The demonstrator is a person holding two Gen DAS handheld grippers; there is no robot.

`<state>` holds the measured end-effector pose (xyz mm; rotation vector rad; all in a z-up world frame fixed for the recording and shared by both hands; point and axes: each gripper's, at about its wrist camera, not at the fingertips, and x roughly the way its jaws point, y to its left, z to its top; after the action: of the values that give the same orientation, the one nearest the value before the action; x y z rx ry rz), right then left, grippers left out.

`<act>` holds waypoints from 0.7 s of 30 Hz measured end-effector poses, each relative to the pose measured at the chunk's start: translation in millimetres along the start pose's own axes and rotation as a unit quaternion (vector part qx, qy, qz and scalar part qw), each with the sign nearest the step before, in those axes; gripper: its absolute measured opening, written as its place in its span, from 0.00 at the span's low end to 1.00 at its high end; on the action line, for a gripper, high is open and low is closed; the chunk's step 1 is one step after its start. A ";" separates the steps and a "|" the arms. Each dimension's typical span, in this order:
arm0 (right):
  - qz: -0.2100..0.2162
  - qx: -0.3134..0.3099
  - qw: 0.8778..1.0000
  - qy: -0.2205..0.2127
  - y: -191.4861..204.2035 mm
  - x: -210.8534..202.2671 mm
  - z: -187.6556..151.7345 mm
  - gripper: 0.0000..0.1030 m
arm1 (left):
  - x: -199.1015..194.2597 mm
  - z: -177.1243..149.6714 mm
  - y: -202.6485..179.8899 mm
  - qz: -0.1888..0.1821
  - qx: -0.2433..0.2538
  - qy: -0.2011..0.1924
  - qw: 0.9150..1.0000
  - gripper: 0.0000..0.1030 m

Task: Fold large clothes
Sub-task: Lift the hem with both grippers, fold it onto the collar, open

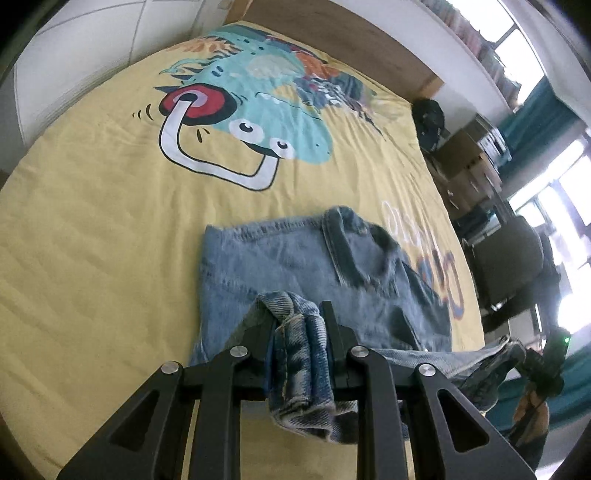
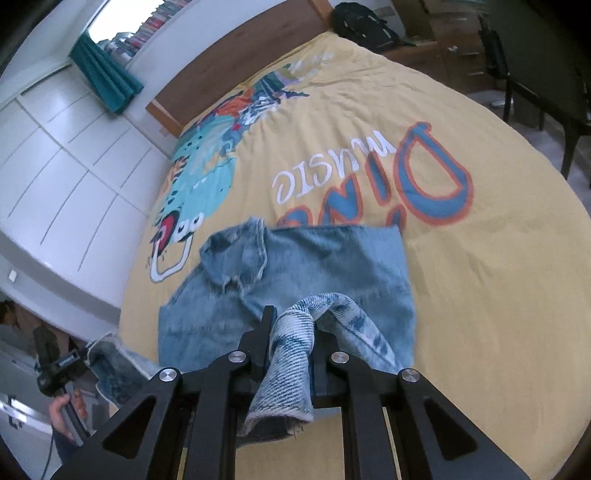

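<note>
A pair of light blue jeans [image 1: 295, 258] lies on the yellow bedspread [image 1: 92, 221], waistband end away from me. My left gripper [image 1: 297, 314] is shut on a bunched hem of the denim, lifted off the bed. In the right wrist view the same jeans [image 2: 332, 266] spread ahead, and my right gripper [image 2: 291, 325] is shut on another bunched fold of the denim, also raised. Each camera catches the other gripper at its edge: the right gripper [image 1: 550, 362] with cloth trailing to it, and the left gripper [image 2: 59, 365] in a hand.
The bedspread carries a cartoon dinosaur print [image 1: 251, 110] and large lettering [image 2: 388, 177]. A wooden headboard [image 1: 332, 33] closes the far end. White cupboards [image 2: 55, 166], a black backpack [image 2: 365, 22], boxes [image 1: 469, 162] and a dark chair [image 1: 517, 258] stand around the bed.
</note>
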<state>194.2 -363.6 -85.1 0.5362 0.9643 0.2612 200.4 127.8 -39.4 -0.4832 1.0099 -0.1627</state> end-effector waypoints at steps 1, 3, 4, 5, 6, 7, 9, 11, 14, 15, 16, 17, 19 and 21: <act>-0.003 0.002 1.000 0.002 -0.9 8.5 7.9 0.13 | 5.3 6.7 1.9 0.002 -0.002 0.002 1.000 0.17; -0.019 0.000 1.000 0.006 -1.9 27.5 24.7 0.13 | 19.7 21.5 5.2 0.013 -0.006 0.008 1.000 0.17; -0.031 -0.001 0.999 0.010 -3.1 40.3 34.1 0.13 | 29.9 27.5 6.2 0.022 -0.005 0.012 1.000 0.17; -0.040 -0.001 0.999 0.016 -4.4 52.8 41.3 0.13 | 42.1 33.1 6.7 0.037 -0.004 0.016 0.999 0.17; -0.050 -0.001 0.998 0.024 -5.7 65.5 47.4 0.13 | 53.3 36.8 6.9 0.050 -0.002 0.017 0.999 0.17; -0.058 0.000 0.998 0.029 -7.3 74.1 49.9 0.13 | 62.8 38.3 7.1 0.062 0.001 0.018 0.998 0.18; -0.083 0.001 0.996 0.045 -12.5 100.5 55.7 0.13 | 81.8 36.9 7.8 0.089 0.007 0.024 0.996 0.19; -0.102 0.008 0.993 0.061 -20.0 123.2 55.7 0.13 | 98.6 33.8 10.3 0.112 0.009 0.031 0.993 0.23; -0.137 0.005 0.987 0.087 -30.5 150.0 51.9 0.15 | 116.2 29.5 16.3 0.142 0.003 0.038 0.989 0.29; -0.144 0.003 0.985 0.093 -33.2 155.9 50.6 0.15 | 120.7 27.8 17.8 0.151 0.005 0.041 0.988 0.29; -0.149 0.002 0.984 0.099 -35.9 161.0 49.5 0.15 | 125.3 26.7 19.0 0.162 0.009 0.045 0.986 0.30; -0.149 0.004 0.983 0.105 -39.3 165.8 48.5 0.18 | 128.6 26.3 19.2 0.170 0.011 0.049 0.984 0.33; -0.144 0.014 0.983 0.108 -43.8 169.1 47.4 0.22 | 132.4 25.0 19.1 0.181 0.011 0.057 0.982 0.38; -0.141 0.008 0.984 0.107 -42.3 166.0 47.8 0.32 | 127.6 24.2 15.2 0.172 0.013 0.050 0.984 0.63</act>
<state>324.7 -341.1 -203.8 0.3854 1.2375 0.0569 287.1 104.2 -134.4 -0.2722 1.1730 0.1108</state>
